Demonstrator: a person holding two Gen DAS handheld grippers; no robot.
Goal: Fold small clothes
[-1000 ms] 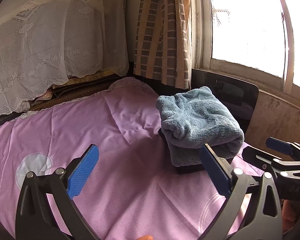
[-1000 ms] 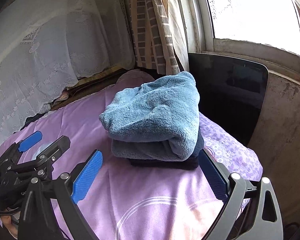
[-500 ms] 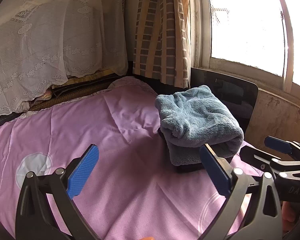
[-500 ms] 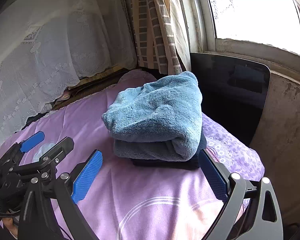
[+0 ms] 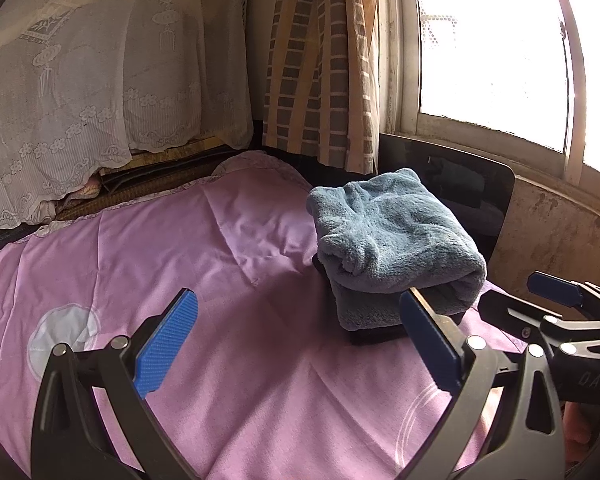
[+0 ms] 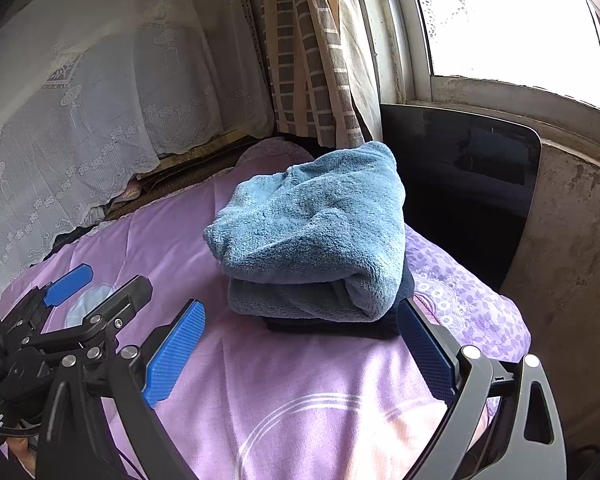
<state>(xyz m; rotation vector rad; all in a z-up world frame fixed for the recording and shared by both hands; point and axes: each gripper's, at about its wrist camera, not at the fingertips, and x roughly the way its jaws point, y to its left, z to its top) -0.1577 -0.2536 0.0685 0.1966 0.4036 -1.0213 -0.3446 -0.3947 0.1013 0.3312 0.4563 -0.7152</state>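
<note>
Looking along the left gripper (image 5: 298,346), both blue pads stand wide apart with nothing between them, held above a bed spread with a pink sheet (image 5: 228,264). A folded blue fleece garment (image 5: 392,236) sits toward the right side of the bed, on top of a dark folded garment (image 5: 374,336) whose edge peeks out beneath it. The right pad overlaps the lower front corner of the stack in this view, though whether it touches I cannot tell. Behind the stack a black glossy panel (image 5: 468,188) leans against the wall under the window (image 5: 496,48), with a striped curtain (image 5: 320,60) and a white lace cloth (image 5: 92,92) further left. The right gripper (image 5: 560,300) shows at the right edge, near the stack.

From the right gripper (image 6: 300,354), the pads are likewise spread wide and hold nothing. The blue fleece garment (image 6: 316,228) lies just ahead, stacked on the dark folded garment (image 6: 332,326), with the pink sheet (image 6: 300,392) bare in front. The black panel (image 6: 468,168) stands behind it. The left gripper (image 6: 100,292) hangs at the lower left, open, apart from the stack.
</note>
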